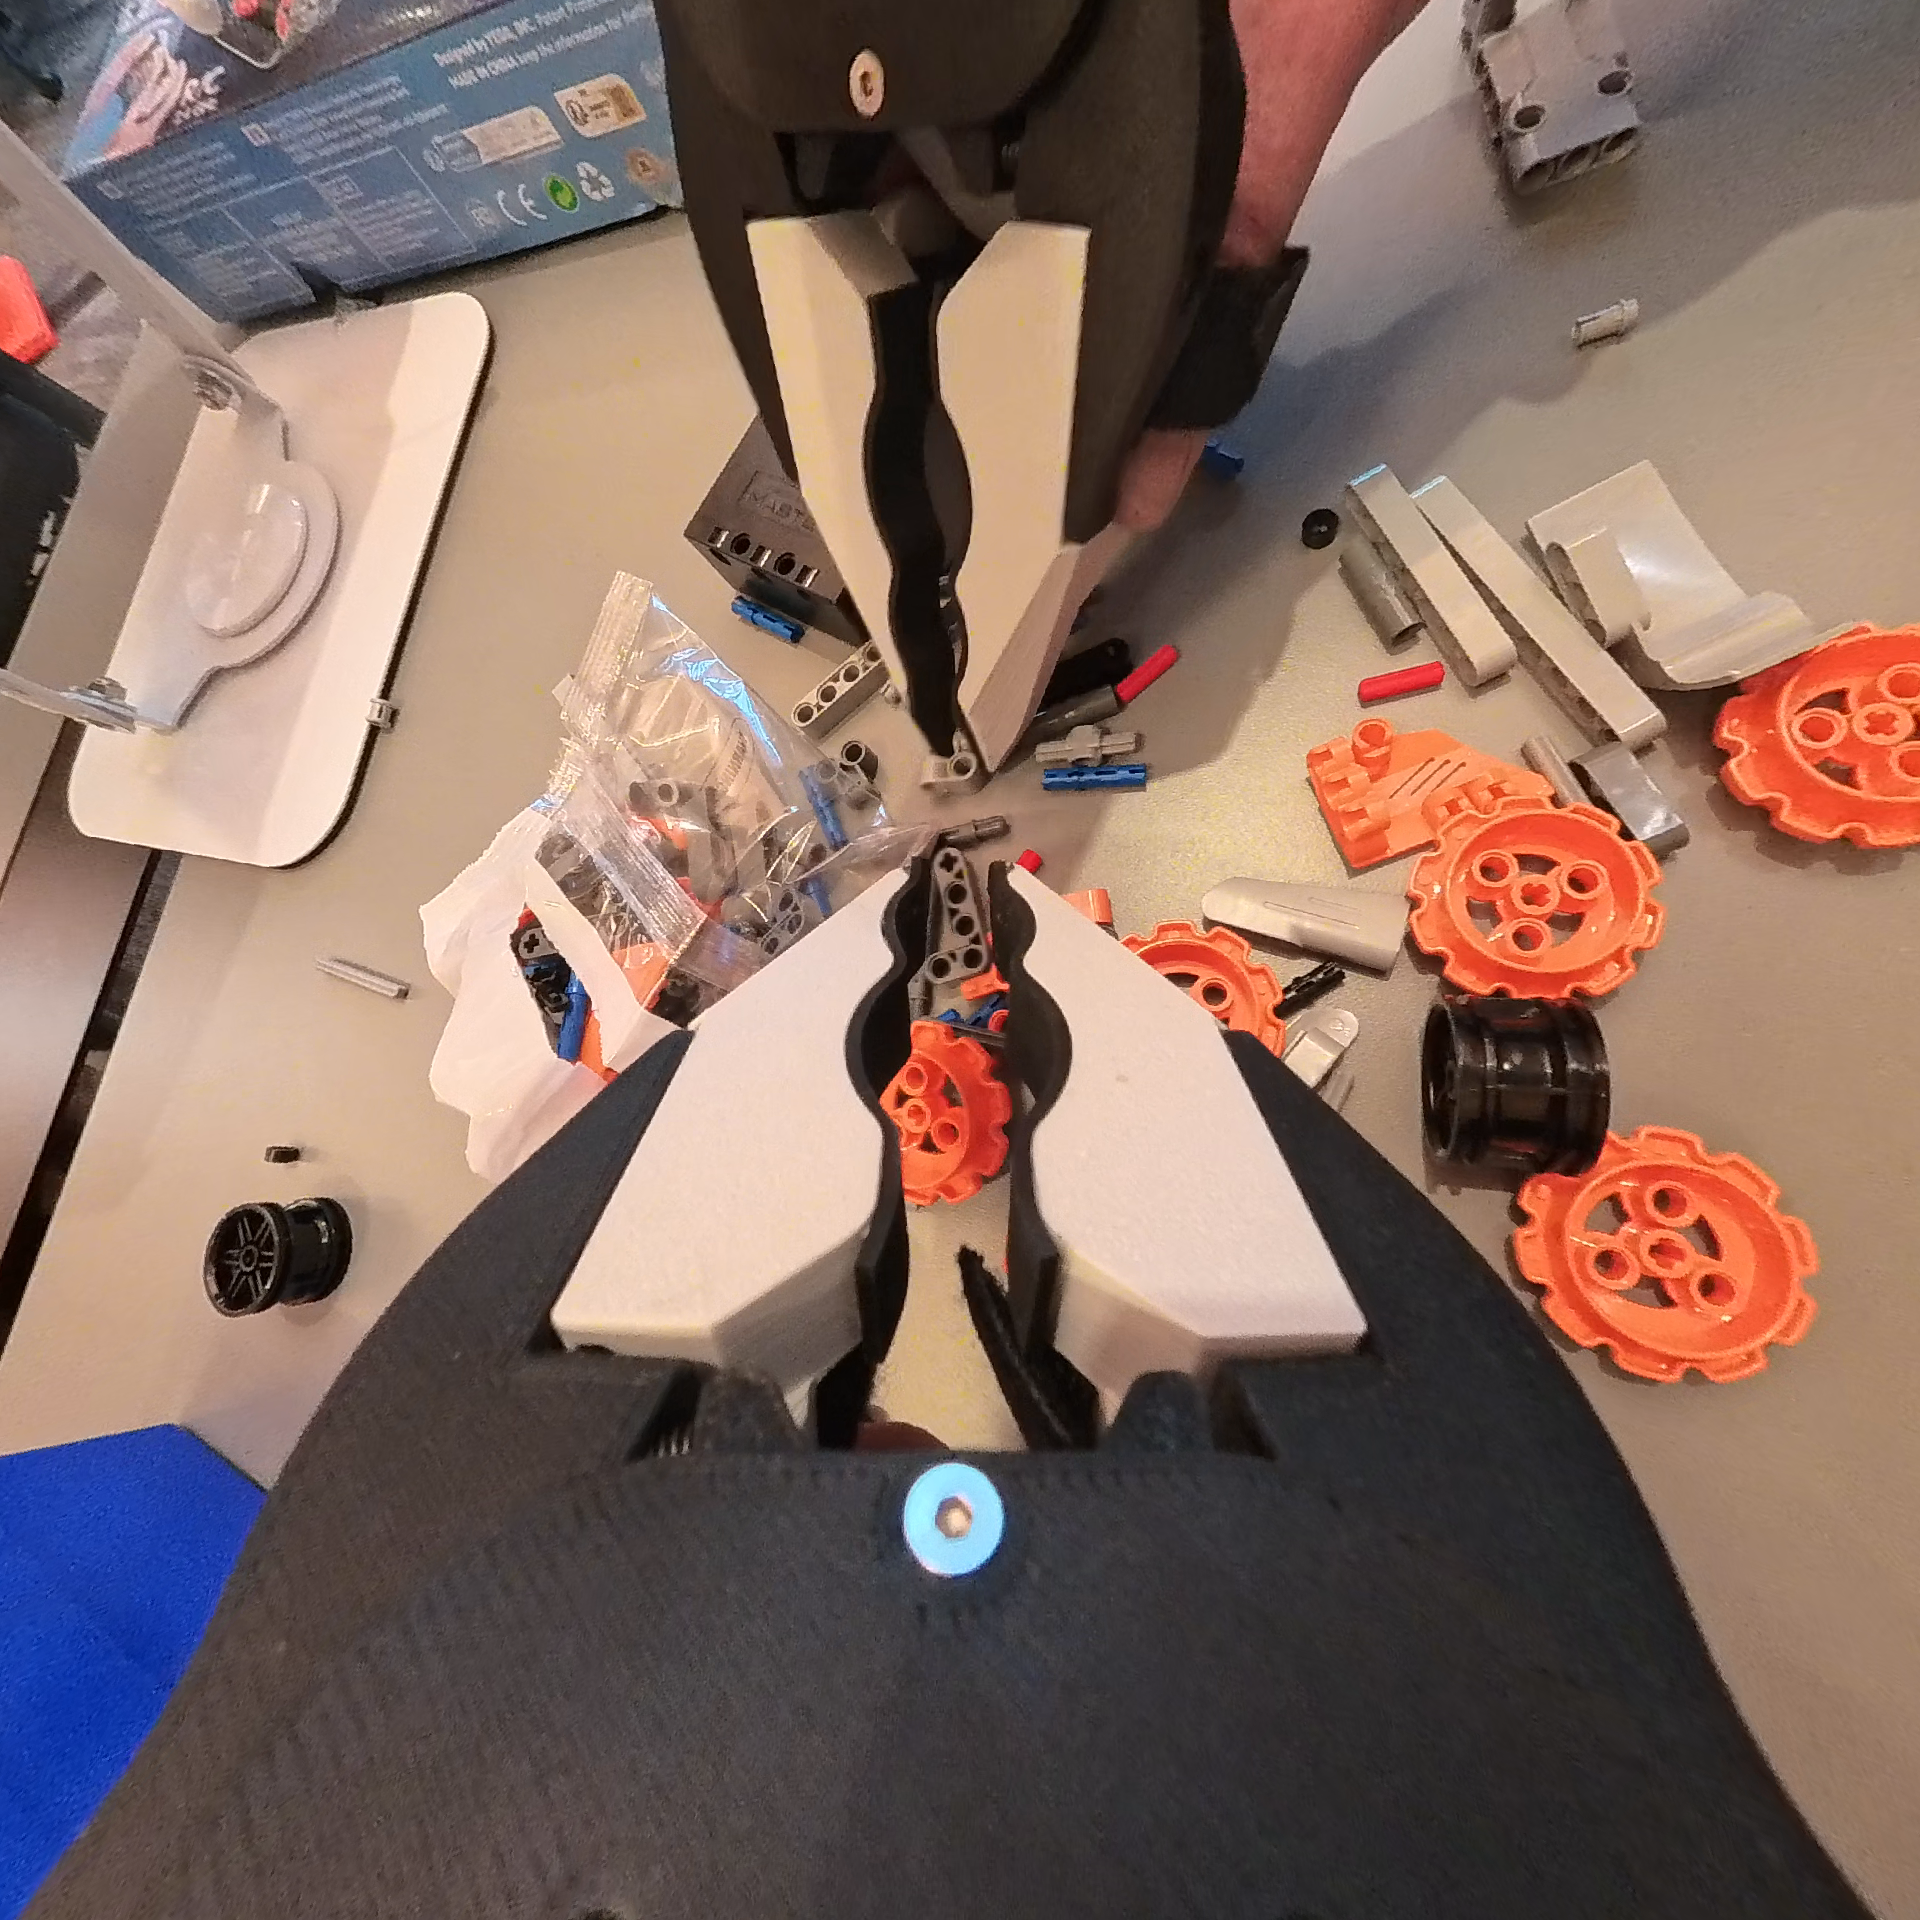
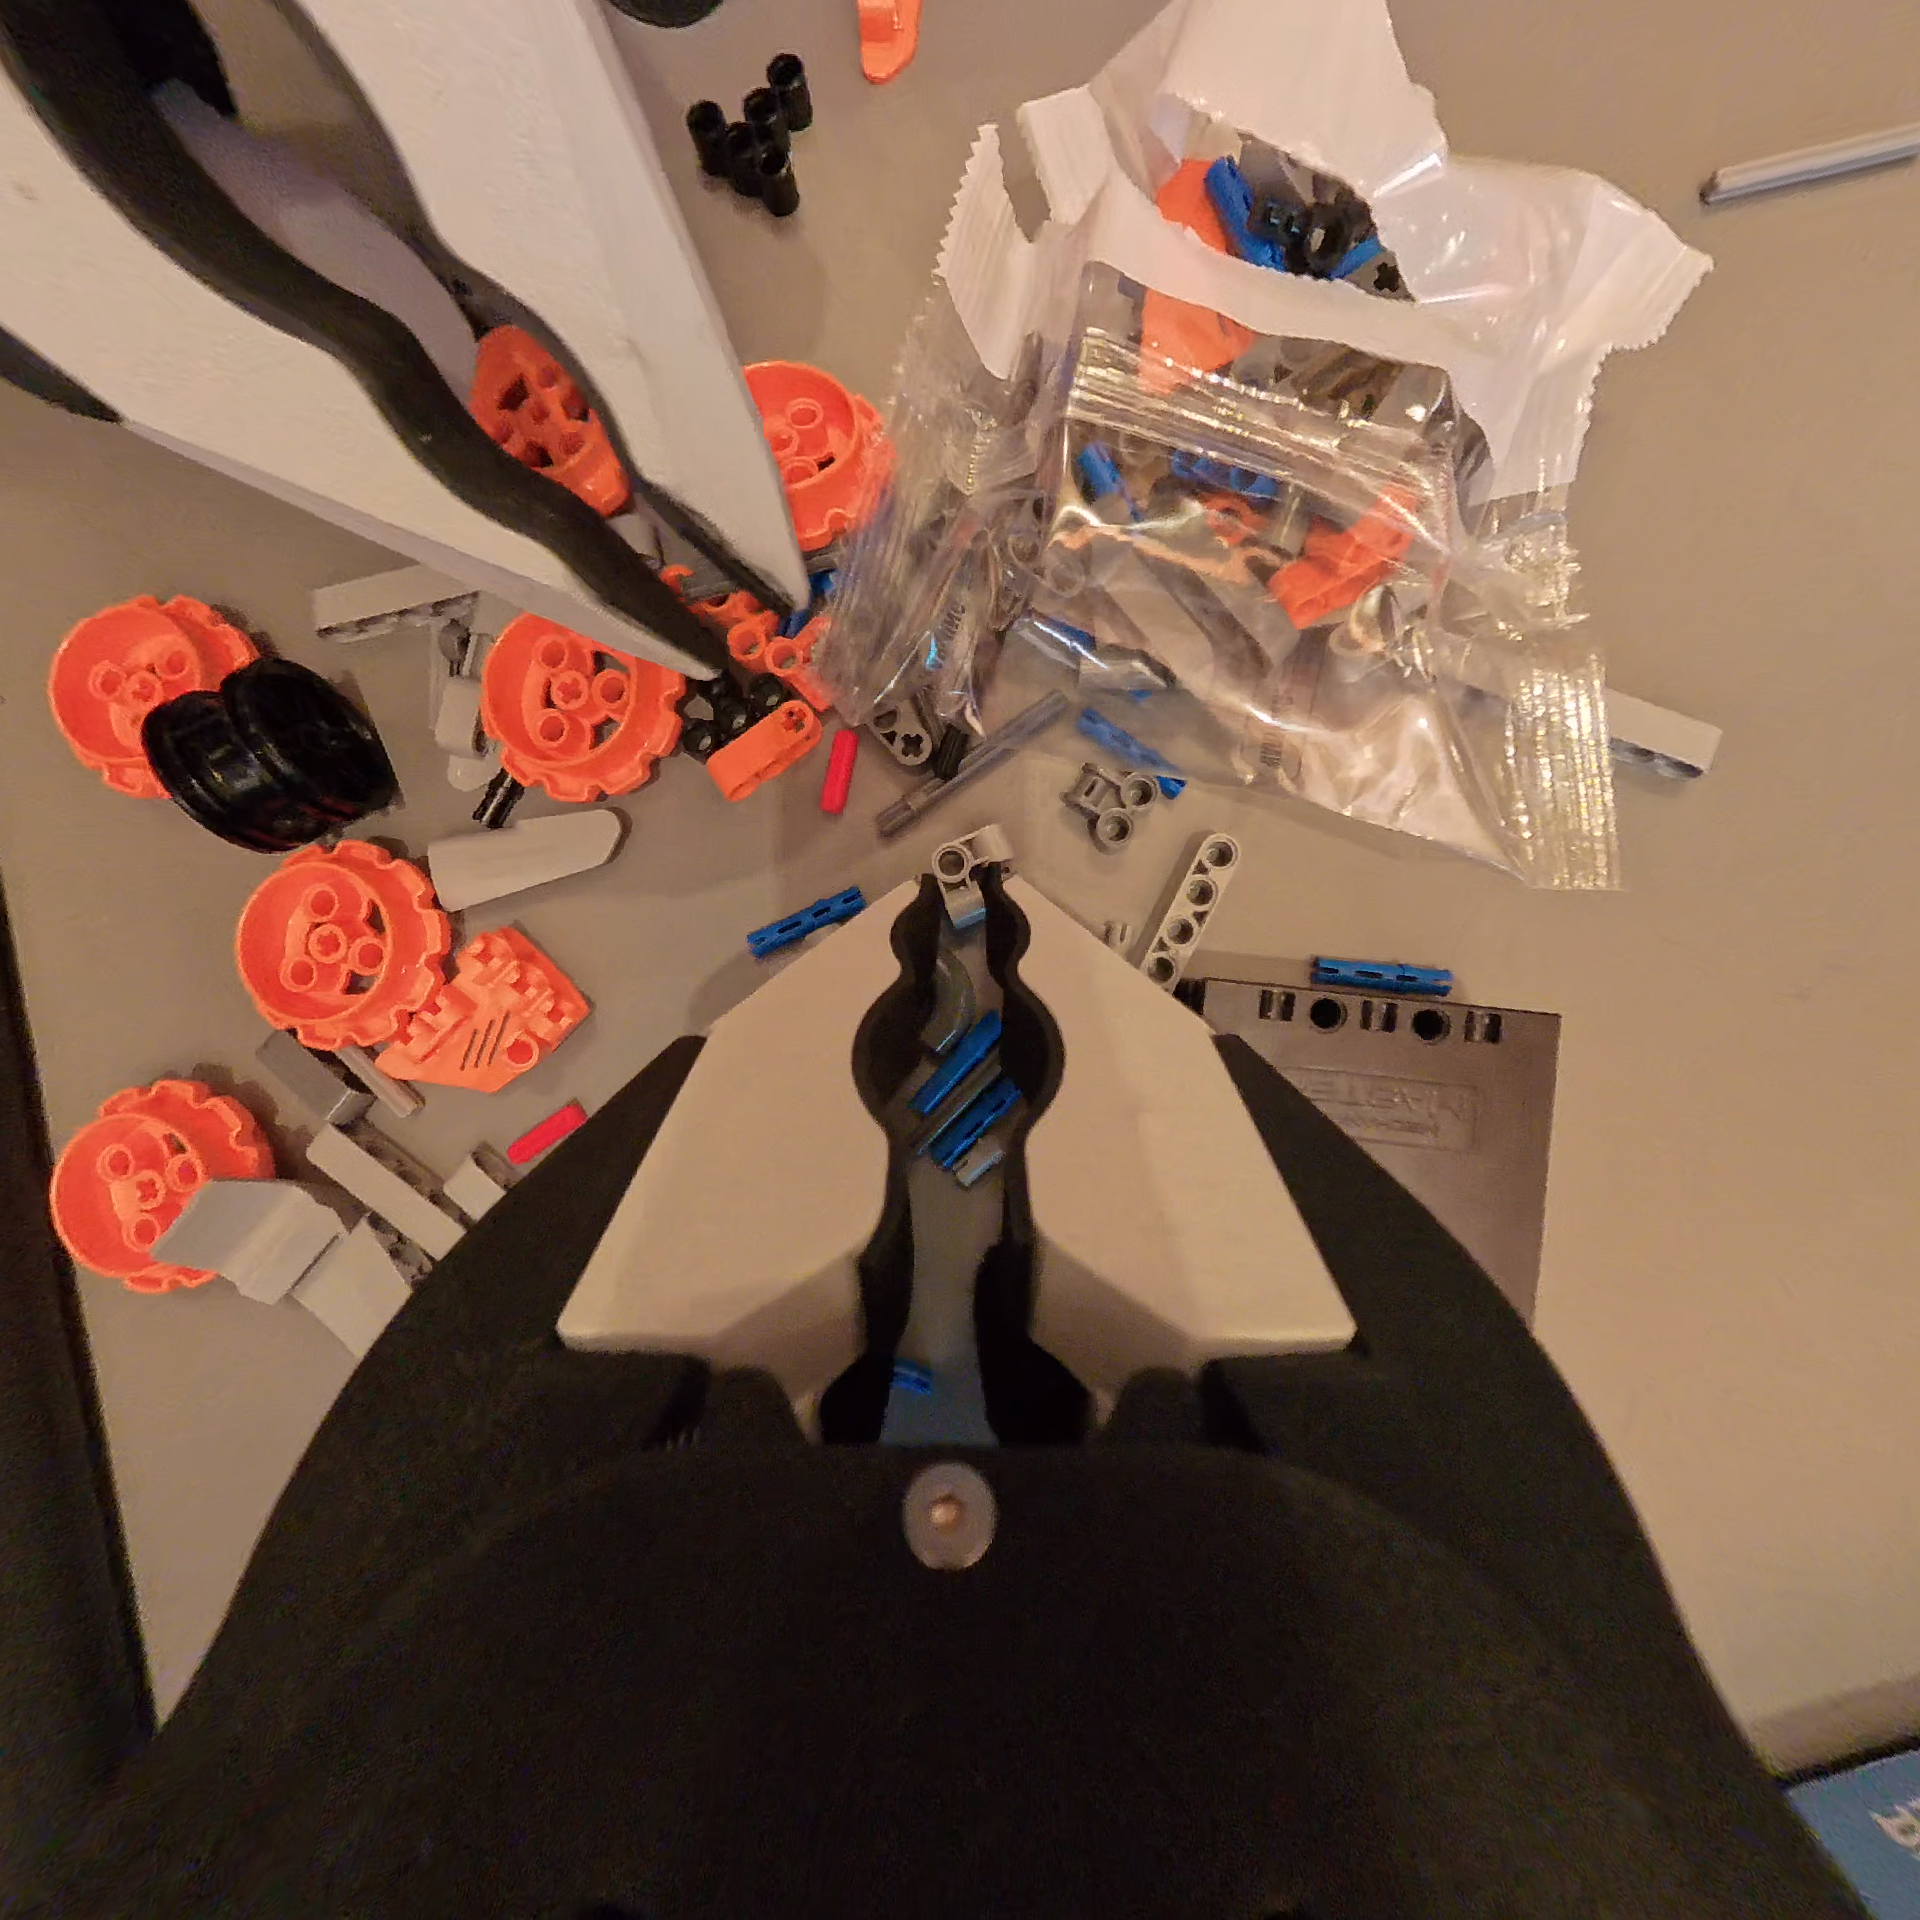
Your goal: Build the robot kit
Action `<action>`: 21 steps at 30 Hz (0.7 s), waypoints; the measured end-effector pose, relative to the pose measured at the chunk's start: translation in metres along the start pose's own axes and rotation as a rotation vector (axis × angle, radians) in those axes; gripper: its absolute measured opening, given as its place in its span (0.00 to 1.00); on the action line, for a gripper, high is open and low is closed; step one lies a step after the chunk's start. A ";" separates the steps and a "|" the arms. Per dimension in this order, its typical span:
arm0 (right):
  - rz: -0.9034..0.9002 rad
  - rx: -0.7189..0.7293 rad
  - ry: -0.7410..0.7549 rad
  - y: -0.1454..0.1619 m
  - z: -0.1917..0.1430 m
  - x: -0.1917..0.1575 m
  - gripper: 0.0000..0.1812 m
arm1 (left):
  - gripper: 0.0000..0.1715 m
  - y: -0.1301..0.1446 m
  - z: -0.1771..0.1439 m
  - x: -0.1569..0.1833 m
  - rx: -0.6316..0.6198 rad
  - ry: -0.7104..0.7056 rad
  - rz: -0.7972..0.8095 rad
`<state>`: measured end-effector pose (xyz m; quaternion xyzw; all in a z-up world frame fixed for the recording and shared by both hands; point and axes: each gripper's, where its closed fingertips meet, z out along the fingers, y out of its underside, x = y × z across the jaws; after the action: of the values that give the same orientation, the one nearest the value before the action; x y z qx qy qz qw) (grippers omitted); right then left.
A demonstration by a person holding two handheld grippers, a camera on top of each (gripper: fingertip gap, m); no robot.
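My left gripper (image 1: 954,878) is low over a pile of building-kit parts, its jaws nearly closed on a dark grey holed beam (image 1: 948,920). An orange gear (image 1: 940,1112) lies under its fingers. It also shows at the top left of the right wrist view (image 2: 758,634). My right gripper (image 2: 961,883) is shut on a small light grey connector (image 2: 971,868) at its tips, just above the table. It reaches in from the far side in the left wrist view (image 1: 951,748), tip to tip with the left gripper and a short gap apart. Blue pins (image 2: 961,1101) lie beneath it.
Clear bags of small parts (image 1: 707,831) (image 2: 1195,520) lie to the left. Orange gears (image 1: 1532,899), a black wheel (image 1: 1512,1081) and grey panels (image 1: 1507,603) spread to the right. A dark grey block (image 2: 1392,1122), a blue carton (image 1: 343,156) and a white board (image 1: 312,520) stand farther off. There is about 6 cm between the tips of the two grippers. The left tips stand about 5 cm off the orange gear (image 1: 940,1112).
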<state>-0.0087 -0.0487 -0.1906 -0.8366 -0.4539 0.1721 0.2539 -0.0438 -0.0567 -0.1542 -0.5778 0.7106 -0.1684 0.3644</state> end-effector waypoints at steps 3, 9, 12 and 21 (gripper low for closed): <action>-0.088 0.055 0.032 -0.009 -0.016 -0.006 0.04 | 0.05 -0.004 -0.001 -0.003 0.019 -0.012 -0.020; -0.241 0.212 0.189 -0.026 -0.073 -0.020 0.04 | 0.06 -0.034 -0.010 -0.011 0.175 0.002 -0.164; -0.281 0.299 0.263 -0.029 -0.103 -0.031 0.04 | 0.06 -0.057 -0.017 -0.003 0.269 0.065 -0.202; -0.395 0.372 0.500 -0.014 -0.150 -0.045 0.03 | 0.06 -0.121 -0.014 0.027 0.445 0.270 -0.300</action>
<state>0.0360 -0.1204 -0.0581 -0.6885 -0.4917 -0.0107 0.5330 0.0291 -0.1187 -0.0733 -0.5547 0.6050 -0.4473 0.3552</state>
